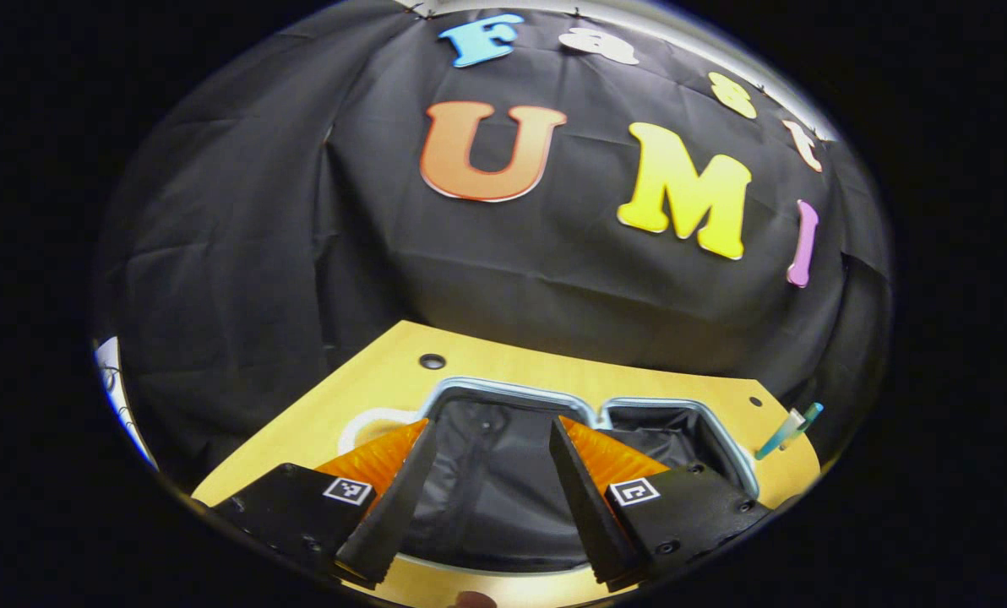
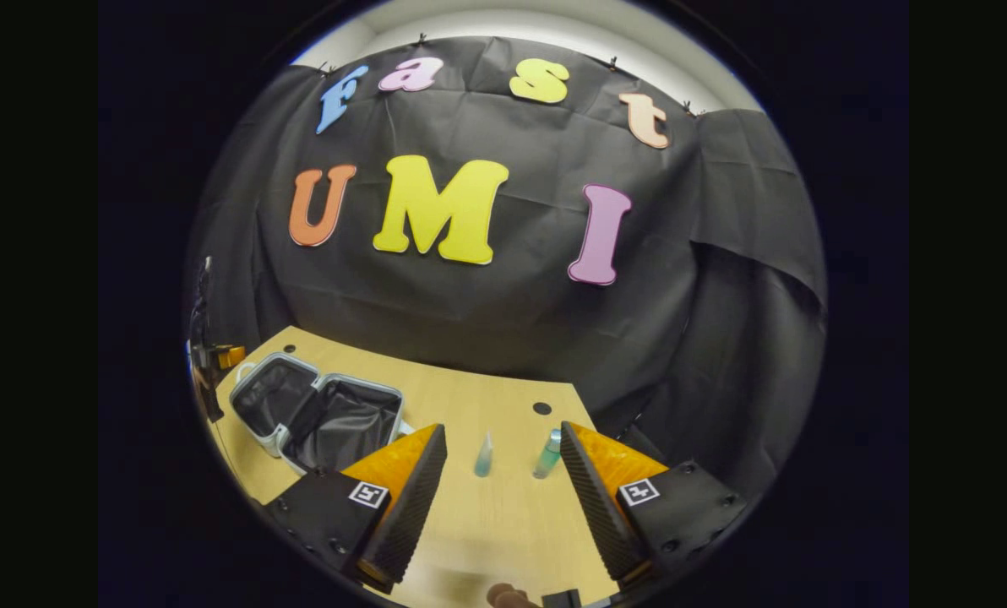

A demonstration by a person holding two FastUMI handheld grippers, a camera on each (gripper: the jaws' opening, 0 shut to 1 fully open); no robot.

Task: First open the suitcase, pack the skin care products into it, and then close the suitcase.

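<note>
A small suitcase (image 2: 318,414) lies open flat on the wooden table (image 2: 503,515), its two black-lined halves side by side with a pale rim. In the left gripper view the suitcase (image 1: 503,473) lies right under my left gripper (image 1: 491,452), which is open and holds nothing. Two small bluish-green skin care bottles (image 2: 484,456) (image 2: 547,453) stand upright on the table just beyond my right gripper (image 2: 503,460), which is open and empty. In the left gripper view the bottles (image 1: 786,431) appear at the far right, beside the suitcase.
The black cloth wall hangs close behind the table's far edge. Small dark holes (image 2: 541,408) (image 1: 432,361) mark the tabletop. Bare wood lies between the suitcase and the bottles. The other gripper (image 2: 212,363) is seen at the left edge of the right gripper view.
</note>
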